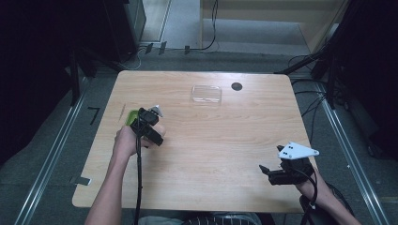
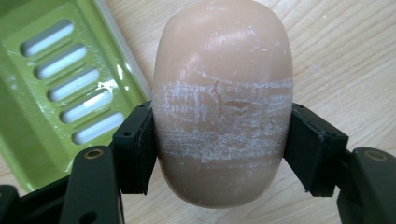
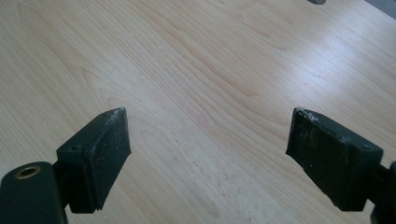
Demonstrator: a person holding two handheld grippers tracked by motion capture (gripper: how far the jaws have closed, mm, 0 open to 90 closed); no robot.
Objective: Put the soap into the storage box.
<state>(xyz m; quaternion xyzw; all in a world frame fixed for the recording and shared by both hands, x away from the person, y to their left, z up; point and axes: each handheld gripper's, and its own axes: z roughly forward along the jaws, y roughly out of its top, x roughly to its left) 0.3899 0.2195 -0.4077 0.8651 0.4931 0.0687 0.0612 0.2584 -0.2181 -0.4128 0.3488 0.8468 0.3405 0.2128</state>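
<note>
Currently, with the left gripper [image 2: 219, 135] clamping the soap bar [image 2: 222, 100], keep pressure light and level beside the green soap dish [image 2: 42, 107], while the right gripper [image 3: 208, 154] waits wide open above the desk [image 3: 196, 60].

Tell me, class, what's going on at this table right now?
A person holds a gripper in each hand. The left gripper is clamped on a peach-coloured oval soap bar, right beside a green slotted plastic soap dish on the wooden table. The right gripper waits open near the table's right edge. A clear plastic lid lies farther back.
</note>
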